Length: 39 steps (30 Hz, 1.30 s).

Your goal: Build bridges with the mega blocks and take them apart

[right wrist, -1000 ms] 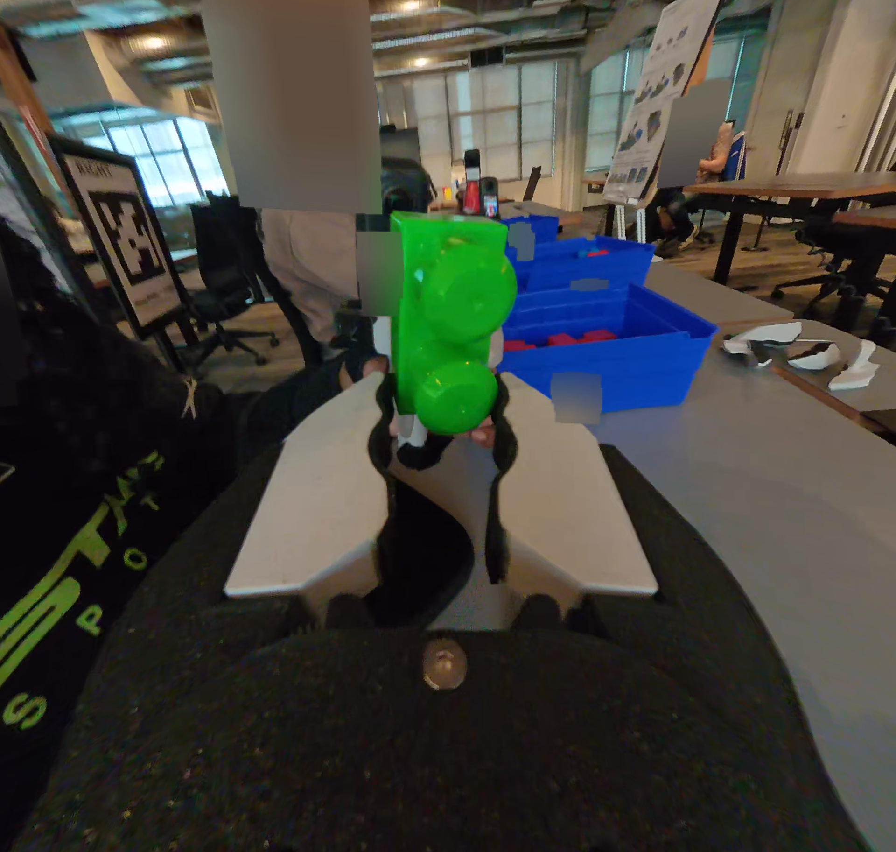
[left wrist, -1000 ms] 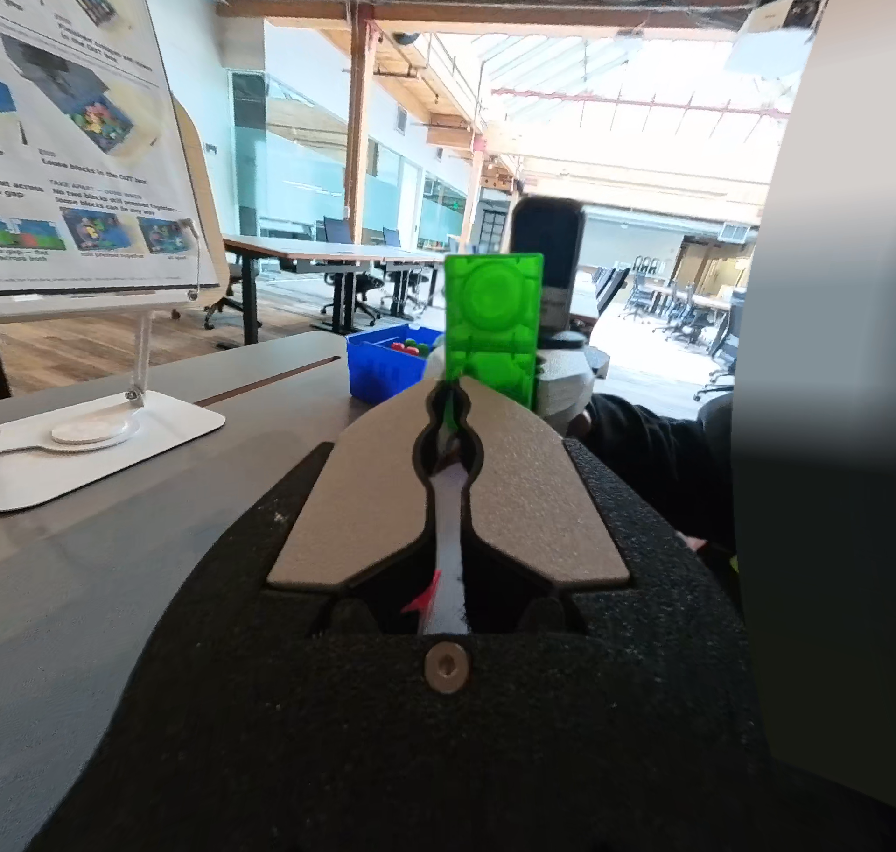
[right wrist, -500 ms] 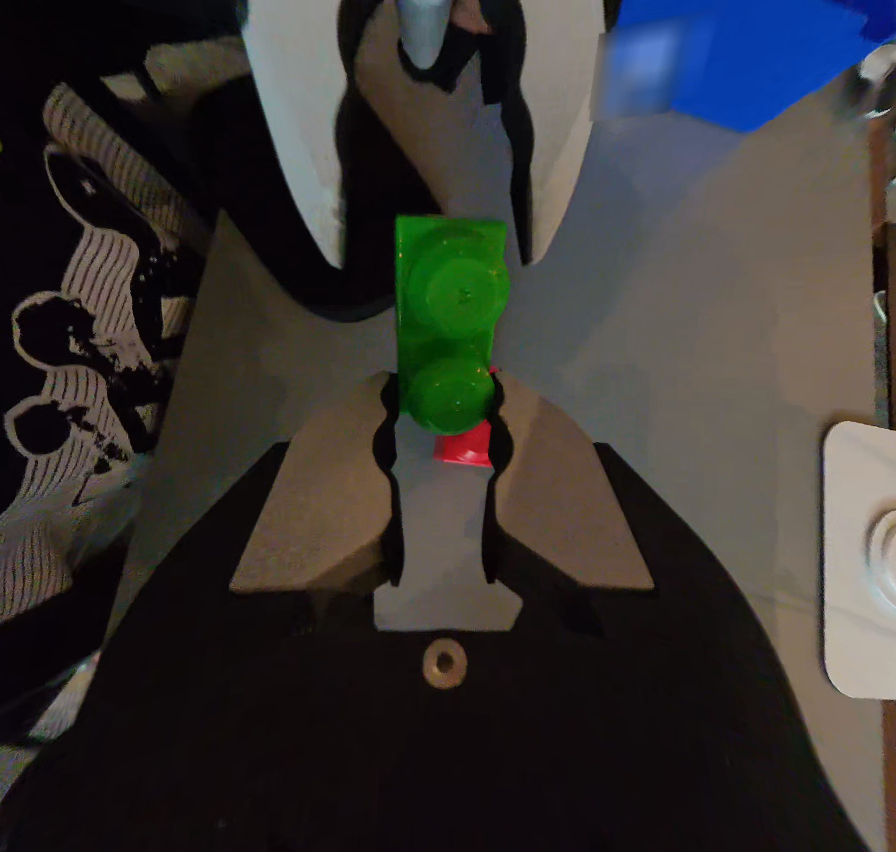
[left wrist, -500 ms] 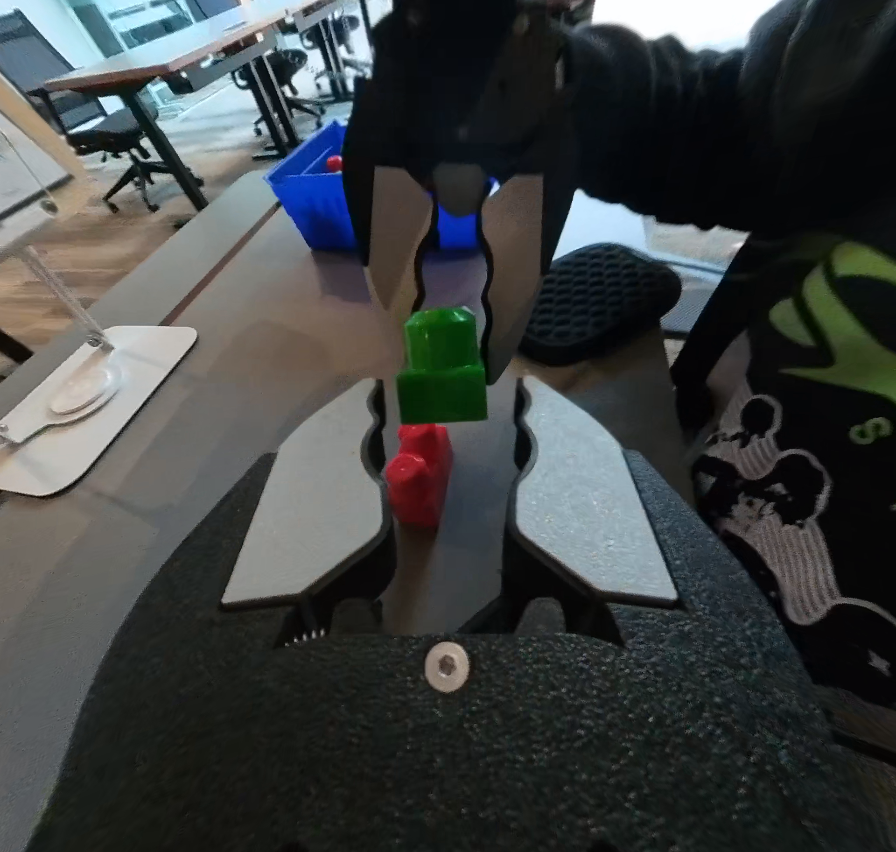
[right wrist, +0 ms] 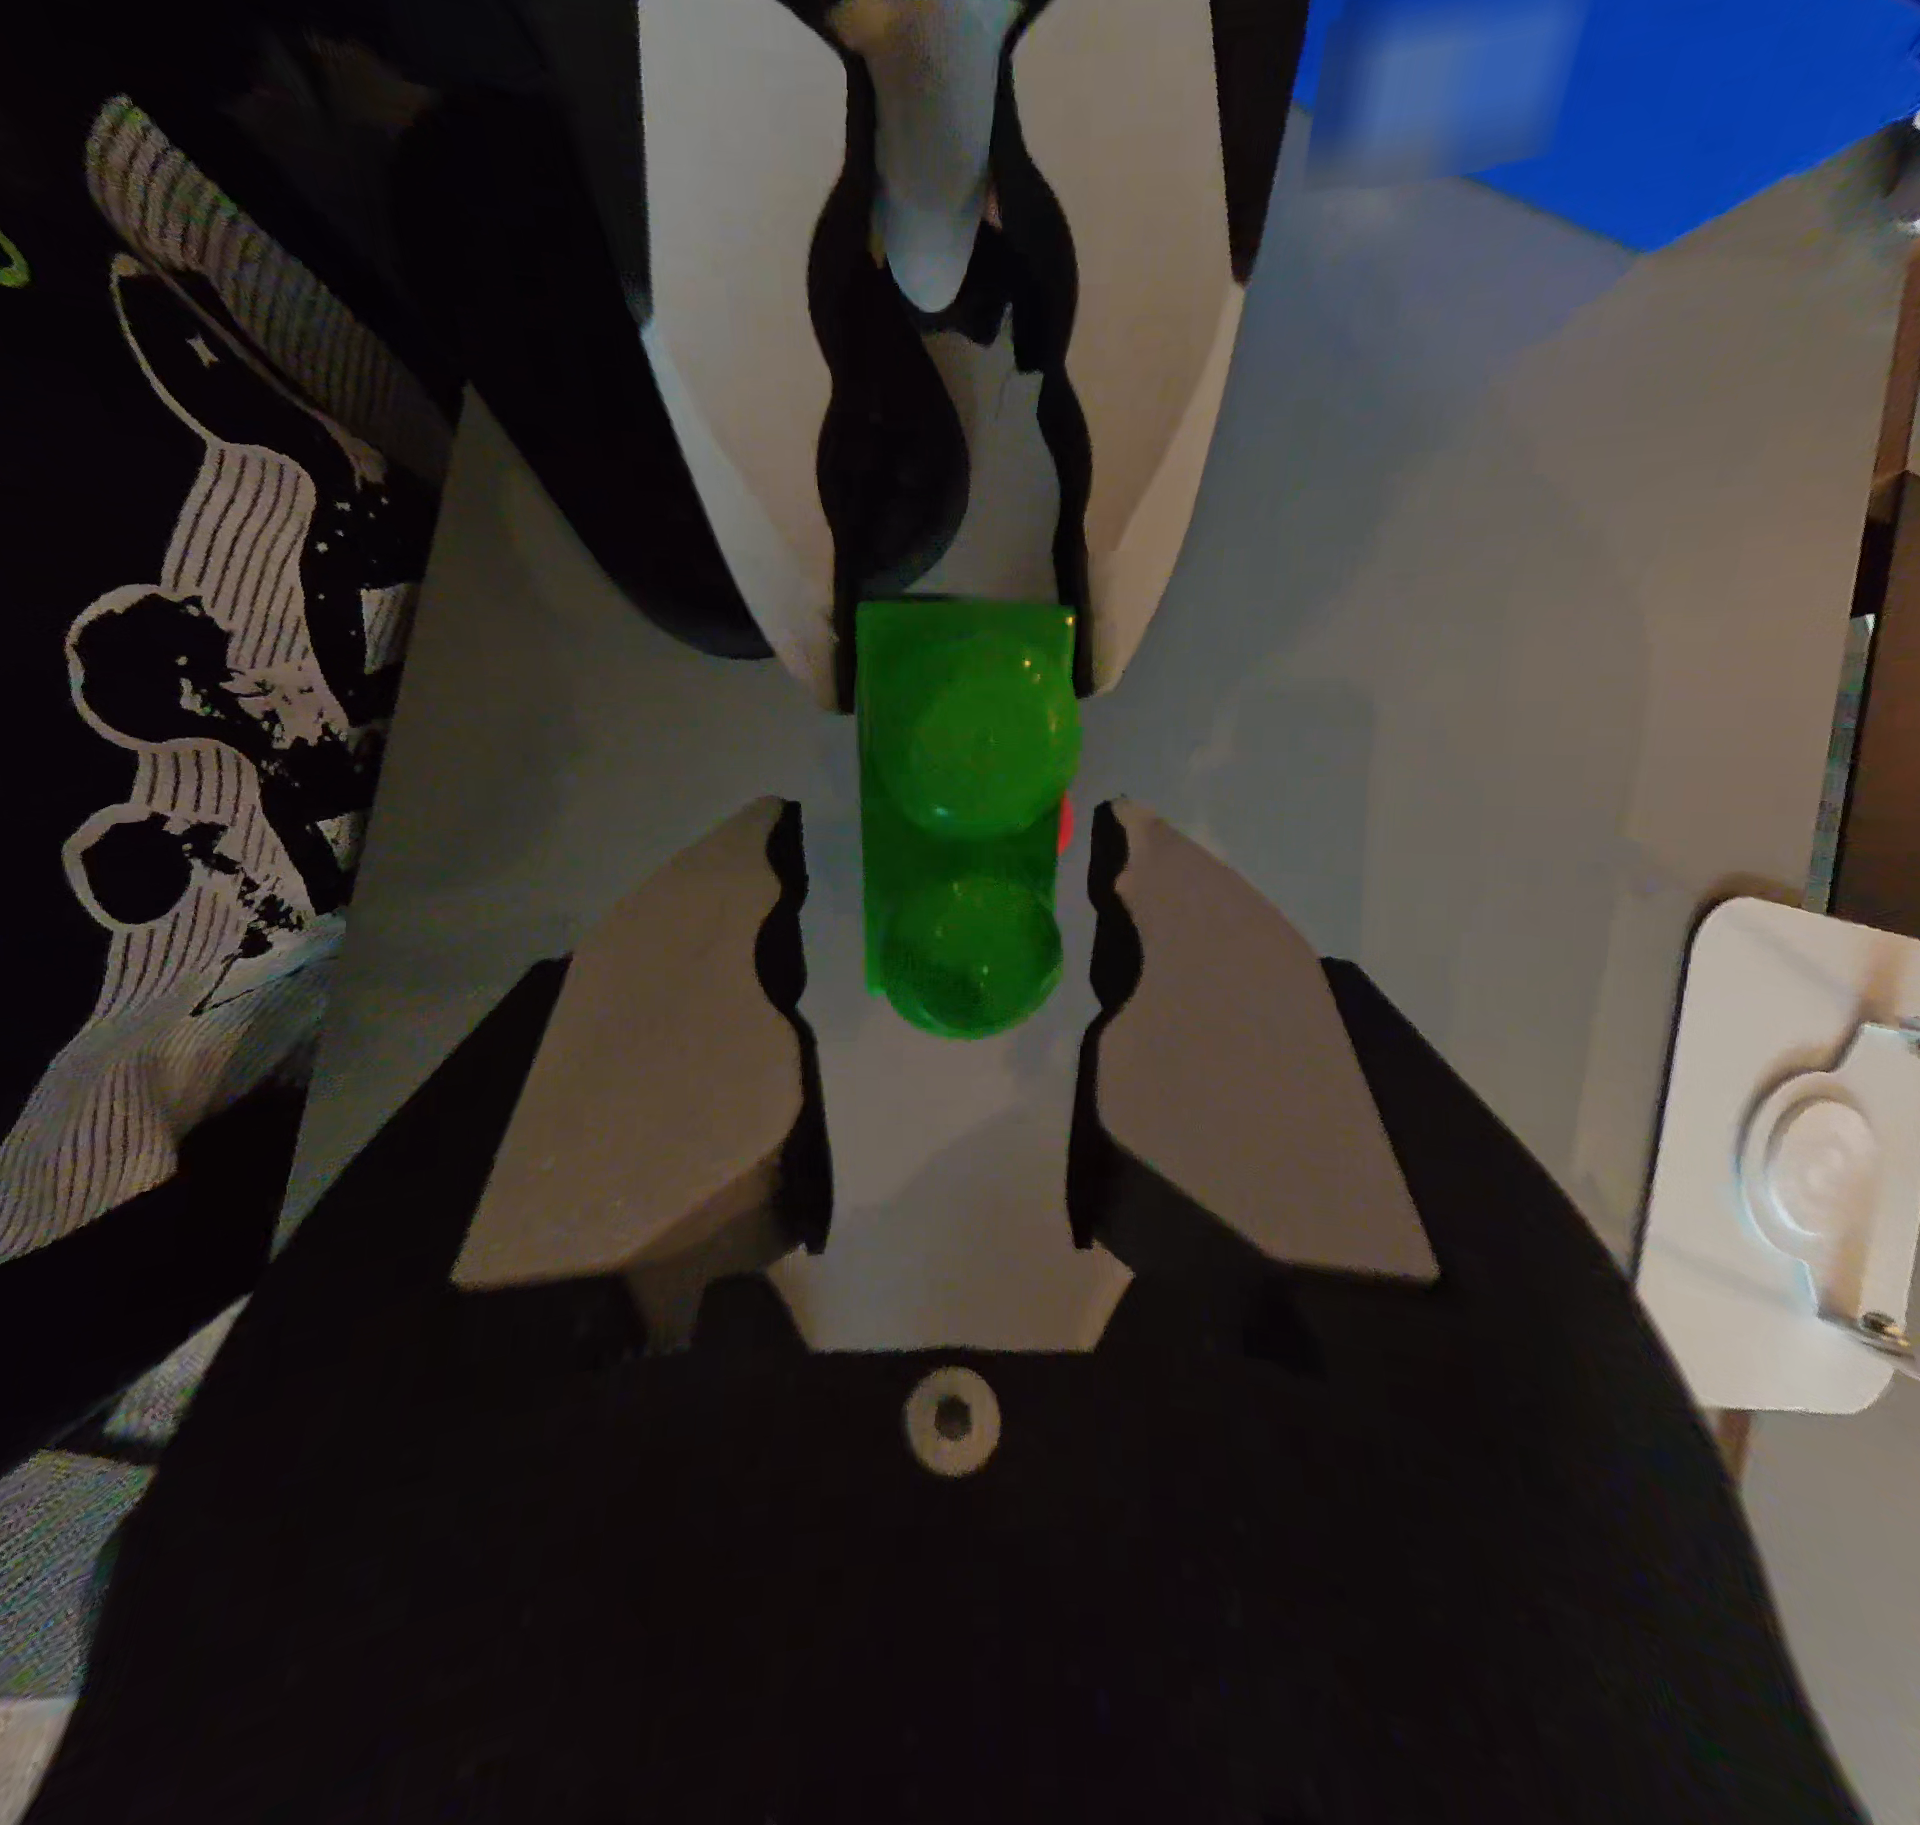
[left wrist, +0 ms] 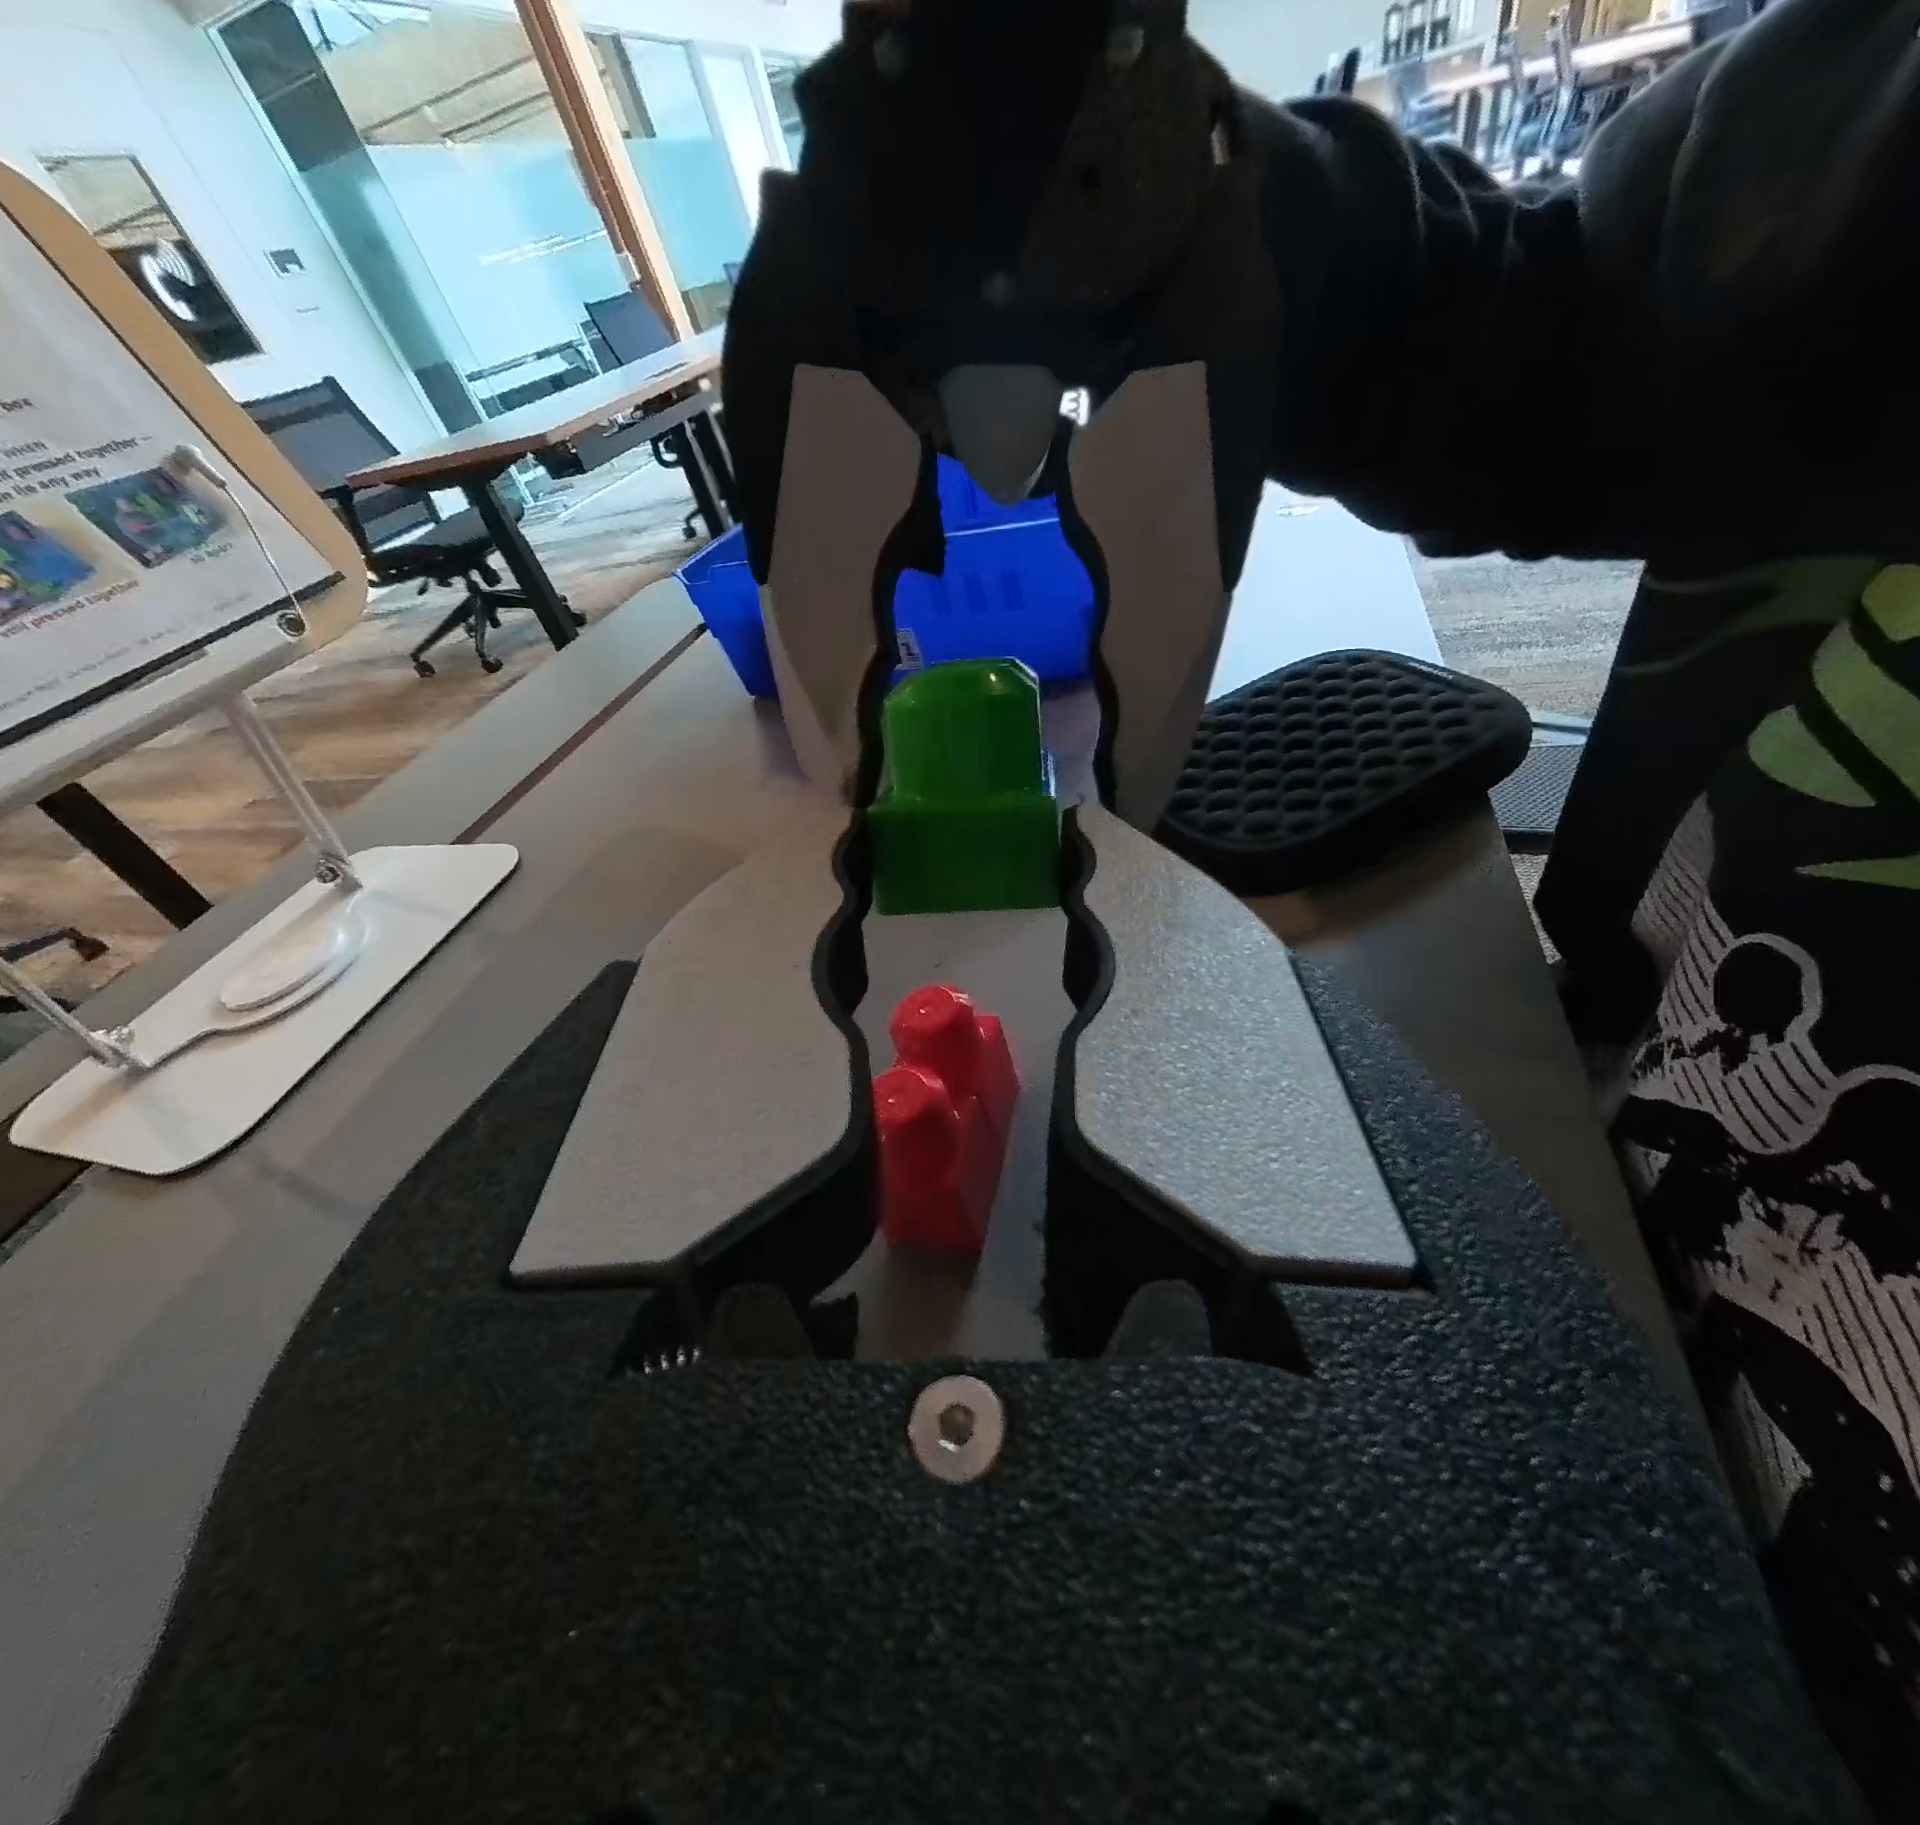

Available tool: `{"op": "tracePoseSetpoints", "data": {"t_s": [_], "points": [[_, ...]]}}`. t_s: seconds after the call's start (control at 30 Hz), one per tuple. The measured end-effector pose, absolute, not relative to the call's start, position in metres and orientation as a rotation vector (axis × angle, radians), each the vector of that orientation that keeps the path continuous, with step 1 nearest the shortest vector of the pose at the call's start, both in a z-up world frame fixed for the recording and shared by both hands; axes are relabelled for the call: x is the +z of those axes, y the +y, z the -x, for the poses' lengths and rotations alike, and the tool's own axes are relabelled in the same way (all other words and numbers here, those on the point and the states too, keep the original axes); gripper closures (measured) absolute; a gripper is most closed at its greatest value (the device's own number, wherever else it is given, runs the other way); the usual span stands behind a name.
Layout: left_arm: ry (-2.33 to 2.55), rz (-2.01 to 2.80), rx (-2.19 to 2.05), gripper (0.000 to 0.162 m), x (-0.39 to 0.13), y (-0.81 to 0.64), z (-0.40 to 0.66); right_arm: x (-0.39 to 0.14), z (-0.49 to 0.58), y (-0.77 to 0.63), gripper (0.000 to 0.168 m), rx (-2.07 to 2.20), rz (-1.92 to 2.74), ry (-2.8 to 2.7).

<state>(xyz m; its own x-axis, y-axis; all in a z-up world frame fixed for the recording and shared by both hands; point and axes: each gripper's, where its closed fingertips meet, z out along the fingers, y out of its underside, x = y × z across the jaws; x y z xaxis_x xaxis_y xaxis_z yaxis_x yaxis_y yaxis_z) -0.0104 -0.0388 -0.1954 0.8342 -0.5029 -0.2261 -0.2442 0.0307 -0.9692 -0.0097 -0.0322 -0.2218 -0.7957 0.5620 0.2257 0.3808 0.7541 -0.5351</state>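
Observation:
A green two-stud block (left wrist: 966, 861) hangs above the grey table (left wrist: 312, 1308) between both grippers. My left gripper (left wrist: 961, 835) has its tips shut on the block's near end. My right gripper (left wrist: 977, 793) reaches down from above, jaws straddling the studs with a gap. In the right wrist view, my right gripper (right wrist: 945, 819) is open around the green block (right wrist: 966, 736), and the left gripper (right wrist: 956, 684) pinches its far end. A red two-stud block (left wrist: 940, 1131) stands on the table under the left fingers. Only a red sliver (right wrist: 1063, 827) shows past the green block.
A blue bin (left wrist: 987, 591) stands on the table behind the right gripper and shows in the right wrist view (right wrist: 1662, 61). A white stand base (left wrist: 281, 986) holding a poster is at left. A black mesh chair back (left wrist: 1340, 767) and a person's dark sleeve (left wrist: 1558, 321) are at right. Left and right tips are no more than a few centimetres apart.
Both grippers swung down from level to the table with the green block. The right gripper's jaws, shut on the block earlier, have opened. The left gripper's jaws have closed onto it.

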Motion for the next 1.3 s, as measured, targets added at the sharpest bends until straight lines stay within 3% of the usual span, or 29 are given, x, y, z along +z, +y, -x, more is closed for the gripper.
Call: {"op": "tracePoseSetpoints", "data": {"t_s": [0.13, 0.27, 0.4, 0.67, 1.3], "points": [[0.612, 1.548, -0.218, 0.127, -0.196, -0.037, 0.01, -0.222, 0.014, -0.033, 0.132, 0.598, 0.716, -2.596], [0.629, 1.603, -0.245, 0.127, -0.207, -0.037, 0.014, -0.226, 0.014, -0.032, 0.133, 0.555, 0.759, -2.628], [0.692, 1.715, -0.216, 0.104, -0.235, -0.037, 0.035, -0.239, 0.017, -0.015, 0.132, 0.407, 0.842, -2.643], [0.719, 1.758, -0.356, 0.091, -0.277, -0.042, 0.064, -0.26, 0.023, 0.001, 0.132, 0.268, 0.952, -2.643], [0.656, 1.752, -0.399, 0.102, -0.289, -0.053, 0.085, -0.294, 0.033, 0.002, 0.132, 0.13, 1.035, -2.702]]}}
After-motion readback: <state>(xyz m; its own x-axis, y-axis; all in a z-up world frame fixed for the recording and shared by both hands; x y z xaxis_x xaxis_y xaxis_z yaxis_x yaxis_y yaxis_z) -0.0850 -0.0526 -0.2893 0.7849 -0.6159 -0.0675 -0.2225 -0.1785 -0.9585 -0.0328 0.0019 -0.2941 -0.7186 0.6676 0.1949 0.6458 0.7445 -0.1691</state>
